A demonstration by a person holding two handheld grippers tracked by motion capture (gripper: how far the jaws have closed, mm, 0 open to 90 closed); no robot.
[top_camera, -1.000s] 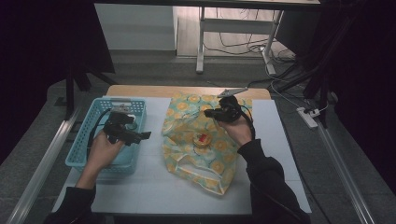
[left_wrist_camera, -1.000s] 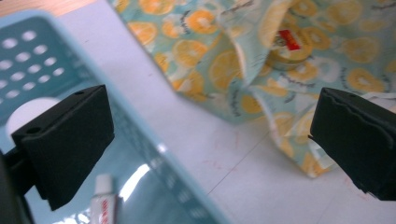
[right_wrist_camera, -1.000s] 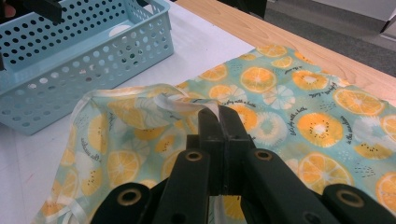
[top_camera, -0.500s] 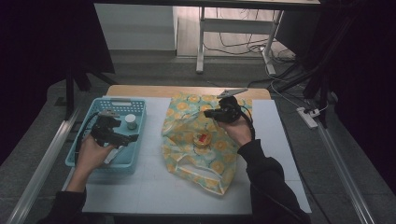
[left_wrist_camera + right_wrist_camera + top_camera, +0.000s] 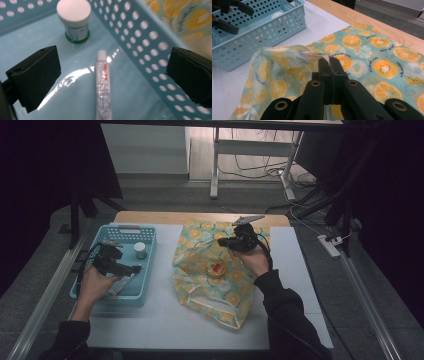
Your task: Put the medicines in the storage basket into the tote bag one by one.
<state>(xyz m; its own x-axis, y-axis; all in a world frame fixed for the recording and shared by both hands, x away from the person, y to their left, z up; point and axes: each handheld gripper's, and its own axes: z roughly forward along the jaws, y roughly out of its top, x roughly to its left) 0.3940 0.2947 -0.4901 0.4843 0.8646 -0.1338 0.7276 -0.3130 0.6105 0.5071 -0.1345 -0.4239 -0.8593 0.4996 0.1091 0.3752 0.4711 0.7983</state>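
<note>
A light-blue perforated basket [image 5: 149, 236] stands at the left of the table. In it lie a small white tube [image 5: 103, 82] and a white-lidded jar [image 5: 74, 17] with a green base. My left gripper [image 5: 133, 268] hovers inside the basket, open wide, with the tube lying below and between its black pads [image 5: 37, 75], untouched. To the right lies an orange-slice-print bag [image 5: 200, 285]. My right gripper [image 5: 328, 60] is shut on the bag's pale rim [image 5: 299, 53], holding the mouth up a little. A round thing with a red label [image 5: 216, 268] shows at the middle of the bag.
A white mat [image 5: 165, 320] covers the wooden table [image 5: 160, 217]. The basket's right wall [image 5: 140, 37] runs close past my left gripper's right pad. A metal rail [image 5: 45, 295] borders the table's left side, another the right. Cables and a power strip [image 5: 330, 245] lie on the floor beyond.
My left hand has drawn leftward and sunk lower into the basket, over the tube. The right gripper and the bag have stayed put.
</note>
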